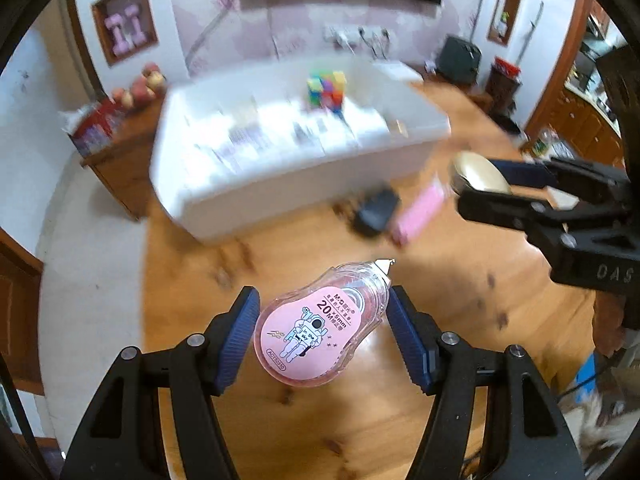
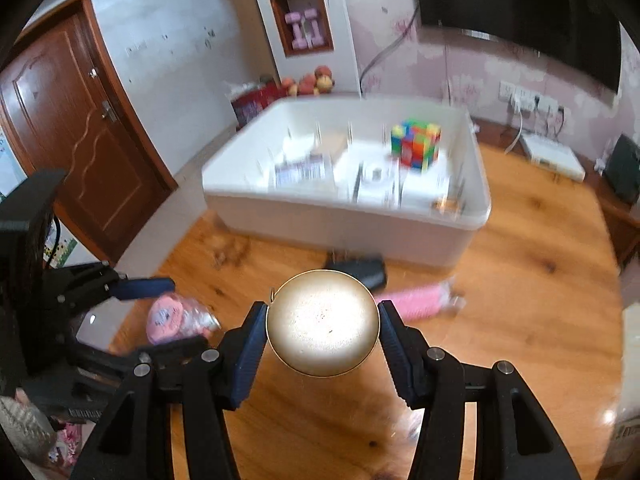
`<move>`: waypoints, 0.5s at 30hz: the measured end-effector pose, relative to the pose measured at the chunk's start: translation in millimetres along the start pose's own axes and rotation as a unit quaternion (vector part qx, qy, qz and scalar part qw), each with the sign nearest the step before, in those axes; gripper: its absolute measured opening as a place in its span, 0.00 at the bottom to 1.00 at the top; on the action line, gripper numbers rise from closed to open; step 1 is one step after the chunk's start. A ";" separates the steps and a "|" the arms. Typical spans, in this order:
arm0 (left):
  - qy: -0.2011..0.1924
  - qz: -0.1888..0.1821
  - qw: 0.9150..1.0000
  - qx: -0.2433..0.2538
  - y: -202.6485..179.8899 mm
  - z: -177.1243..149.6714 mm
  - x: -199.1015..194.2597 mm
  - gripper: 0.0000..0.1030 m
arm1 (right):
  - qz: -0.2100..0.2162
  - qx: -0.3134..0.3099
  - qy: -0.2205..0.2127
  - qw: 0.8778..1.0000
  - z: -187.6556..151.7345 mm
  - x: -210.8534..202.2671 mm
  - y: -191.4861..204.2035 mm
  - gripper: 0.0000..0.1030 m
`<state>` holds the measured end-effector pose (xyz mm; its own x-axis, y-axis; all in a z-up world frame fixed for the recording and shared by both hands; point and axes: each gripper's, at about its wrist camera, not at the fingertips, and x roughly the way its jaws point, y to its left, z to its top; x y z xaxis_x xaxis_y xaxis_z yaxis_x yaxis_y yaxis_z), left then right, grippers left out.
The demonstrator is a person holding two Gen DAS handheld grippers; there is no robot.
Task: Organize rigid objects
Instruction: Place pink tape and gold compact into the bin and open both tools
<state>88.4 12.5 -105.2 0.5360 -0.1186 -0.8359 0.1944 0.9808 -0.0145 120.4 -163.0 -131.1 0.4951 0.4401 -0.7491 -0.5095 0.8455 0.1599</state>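
Resting on the wooden table (image 2: pixel 520 240), a white divided bin (image 2: pixel 348 216) is seen containing a colourful cube (image 2: pixel 416 144). A round gold case (image 2: pixel 322 322) is clamped by the right gripper (image 2: pixel 322 320). A pink correction tape (image 1: pixel 320 326) is clamped by the left gripper (image 1: pixel 322 326).

The correction tape (image 1: pixel 320 326) is clear with a pink astronaut label, the round tin (image 2: pixel 322 322) is pale gold, the bin (image 2: pixel 352 224) white, the puzzle cube (image 2: pixel 416 144) multicoloured, and the desk (image 2: pixel 520 280) orange knotty wood.
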 end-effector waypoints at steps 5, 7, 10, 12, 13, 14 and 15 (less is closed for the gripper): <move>-0.035 0.033 0.999 -0.023 25.5 69.8 -36.4 0.67 | -0.014 -0.014 -0.050 0.999 55.5 -39.2 3.2 0.54; -0.052 0.040 0.997 -0.033 33.3 97.1 -46.4 0.67 | -0.024 -0.022 -0.077 0.997 80.6 -55.5 4.8 0.54; -0.068 0.057 0.995 -0.042 43.3 133.9 -47.9 0.67 | -0.039 -0.030 -0.104 0.993 115.1 -72.0 7.0 0.54; -0.072 0.071 0.994 -0.049 50.8 157.4 -43.2 0.67 | -0.050 -0.030 -0.116 0.992 138.3 -76.1 8.7 0.54; -0.074 0.079 0.993 -0.055 55.1 165.1 -41.8 0.67 | -0.053 -0.027 -0.119 0.991 147.4 -76.5 8.5 0.54; -0.074 0.084 0.992 -0.061 59.5 171.4 -38.2 0.67 | -0.057 -0.023 -0.122 0.991 157.9 -76.7 7.4 0.54; -0.072 0.086 0.991 -0.070 65.5 181.2 -31.4 0.67 | -0.061 -0.020 -0.126 0.990 167.2 -76.8 6.4 0.54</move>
<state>233.2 52.4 19.5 0.6645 0.0418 -0.7461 -0.0208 0.9991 0.0375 196.8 -140.8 34.8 0.7121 0.4005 -0.5767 -0.4599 0.8867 0.0480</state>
